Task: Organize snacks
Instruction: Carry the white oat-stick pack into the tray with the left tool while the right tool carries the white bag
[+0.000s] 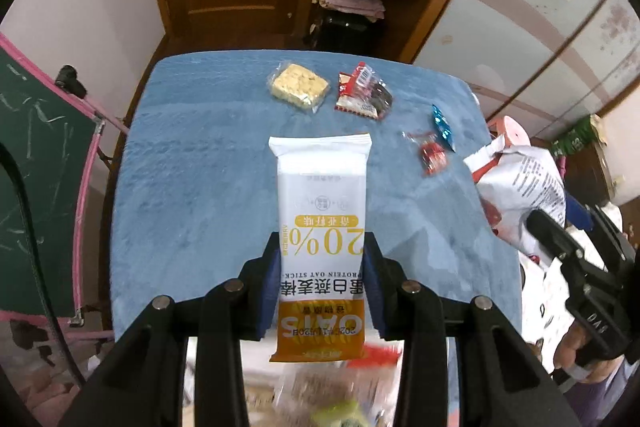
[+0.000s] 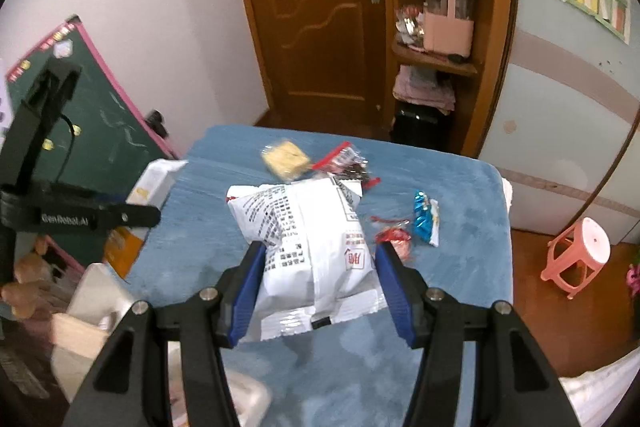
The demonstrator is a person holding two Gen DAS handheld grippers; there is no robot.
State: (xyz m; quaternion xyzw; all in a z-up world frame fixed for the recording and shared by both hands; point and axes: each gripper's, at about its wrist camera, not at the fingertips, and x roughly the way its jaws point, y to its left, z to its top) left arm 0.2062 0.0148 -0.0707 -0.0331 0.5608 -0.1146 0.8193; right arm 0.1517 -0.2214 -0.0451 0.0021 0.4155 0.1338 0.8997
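Note:
My left gripper is shut on a long white and orange oat stick packet, held above the near edge of the blue table. My right gripper is shut on a white snack bag with printed text, held above the table; the bag also shows at the right of the left wrist view. On the table lie a yellow cracker pack, a red and white packet, a red candy and a blue candy.
A wooden door and shelf stand behind the table. A green chalkboard leans at the left. A pink stool stands at the right. Boxes and packets lie by the table's near left corner.

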